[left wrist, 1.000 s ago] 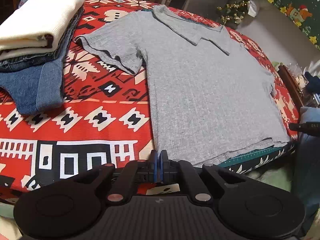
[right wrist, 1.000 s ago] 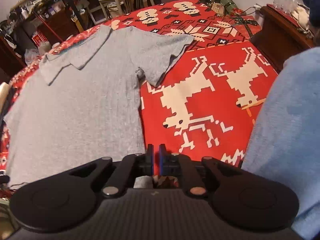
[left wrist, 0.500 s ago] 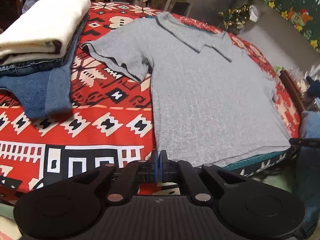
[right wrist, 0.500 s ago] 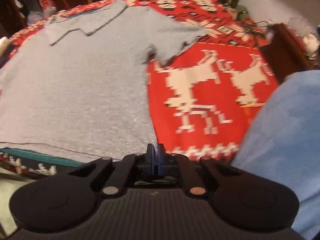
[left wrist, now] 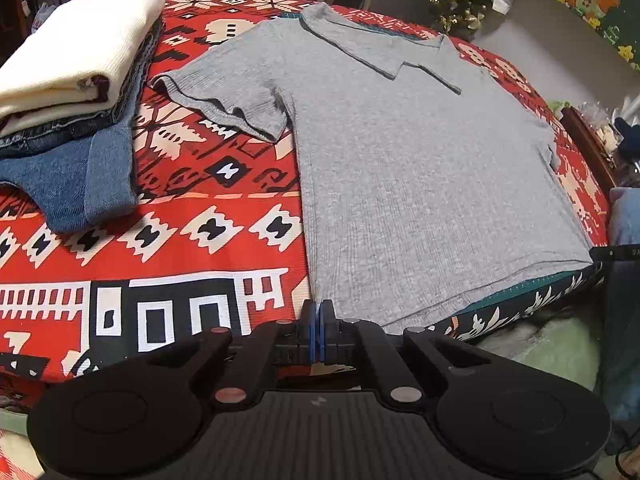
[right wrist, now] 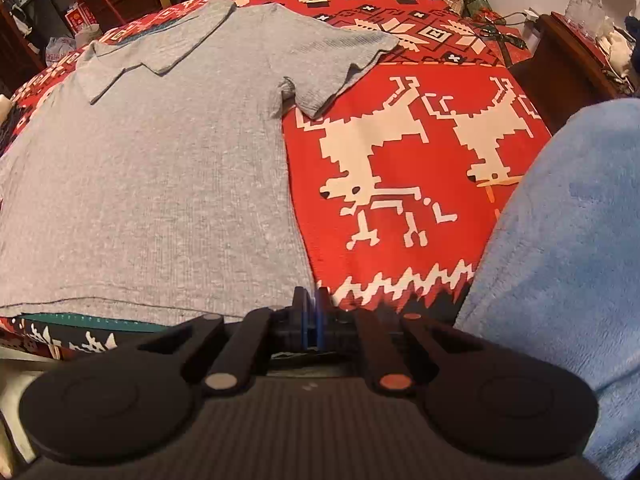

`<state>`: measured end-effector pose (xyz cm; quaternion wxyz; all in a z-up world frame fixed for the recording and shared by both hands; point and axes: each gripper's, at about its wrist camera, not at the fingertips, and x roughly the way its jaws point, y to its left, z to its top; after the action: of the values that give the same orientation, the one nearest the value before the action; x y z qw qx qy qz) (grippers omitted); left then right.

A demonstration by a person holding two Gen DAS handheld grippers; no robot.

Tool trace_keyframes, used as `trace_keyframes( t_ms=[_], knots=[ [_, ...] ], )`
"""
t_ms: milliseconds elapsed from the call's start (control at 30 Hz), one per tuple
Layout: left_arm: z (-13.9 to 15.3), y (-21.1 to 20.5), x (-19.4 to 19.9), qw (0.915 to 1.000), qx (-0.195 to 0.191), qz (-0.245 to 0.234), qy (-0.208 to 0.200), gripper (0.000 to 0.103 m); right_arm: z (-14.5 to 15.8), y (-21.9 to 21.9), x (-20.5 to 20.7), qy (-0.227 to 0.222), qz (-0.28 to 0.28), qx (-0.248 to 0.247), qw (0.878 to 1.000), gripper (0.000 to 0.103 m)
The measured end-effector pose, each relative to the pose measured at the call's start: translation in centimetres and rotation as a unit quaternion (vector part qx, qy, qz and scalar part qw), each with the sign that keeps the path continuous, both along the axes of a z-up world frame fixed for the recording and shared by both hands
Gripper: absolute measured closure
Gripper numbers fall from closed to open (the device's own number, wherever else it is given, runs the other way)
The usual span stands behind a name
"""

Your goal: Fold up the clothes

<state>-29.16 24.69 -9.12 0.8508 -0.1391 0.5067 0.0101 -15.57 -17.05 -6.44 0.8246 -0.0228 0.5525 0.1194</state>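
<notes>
A: Where did the grey ribbed short-sleeved polo shirt (left wrist: 420,168) lie?
B: Flat on the red patterned cloth (left wrist: 152,240), beside folded clothes (left wrist: 72,92).
A: The tongs?
B: Left gripper (left wrist: 319,322) and right gripper (right wrist: 311,312) were pinched together at its hem corners.

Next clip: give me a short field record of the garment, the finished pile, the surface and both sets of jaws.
garment: grey ribbed short-sleeved collared shirt, spread flat, unfolded
pile: cream knit folded on top of blue denim, apart from the shirt, beyond its sleeve
surface: red patterned cloth
left gripper: jaws shut at the shirt's hem corner
right gripper: jaws shut at the other hem corner
</notes>
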Motion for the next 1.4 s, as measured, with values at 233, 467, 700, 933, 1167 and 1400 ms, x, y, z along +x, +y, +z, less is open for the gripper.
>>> trace_keyframes(
  t_ms=[233, 467, 700, 933, 1167, 1400],
  knots=[
    [0.8, -0.3, -0.5, 0.9989, 0.035, 0.001, -0.031, 0.091, 1.6, 0.5, -0.4, -0.05, 0.009, 0.012, 0.999, 0.08],
    [2.9, -4.4, -0.8, 0.9821, 0.091, -0.107, -0.125, 0.087, 2.6, 5.8, -2.9, -0.116, 0.176, 0.052, 0.976, 0.08],
    [2.3, -9.3, -0.1, 0.9556, 0.109, -0.228, -0.152, 0.084, 0.5, 10.1, -4.6, -0.106, 0.277, 0.042, 0.954, 0.081],
    [1.6, -11.2, -0.4, 0.9389, 0.149, -0.262, -0.167, 0.077, 0.2, 11.4, -6.1, -0.115, 0.316, 0.027, 0.941, 0.081],
    [0.6, -12.0, -0.6, 0.9224, 0.204, -0.284, -0.165, 0.077, -0.9, 12.7, -7.1, -0.139, 0.356, -0.033, 0.923, 0.081],
    [0.6, -11.9, -0.4, 0.9242, 0.204, -0.278, -0.165, 0.077, -1.2, 13.2, -7.2, -0.156, 0.363, -0.058, 0.917, 0.103]
  ],
)
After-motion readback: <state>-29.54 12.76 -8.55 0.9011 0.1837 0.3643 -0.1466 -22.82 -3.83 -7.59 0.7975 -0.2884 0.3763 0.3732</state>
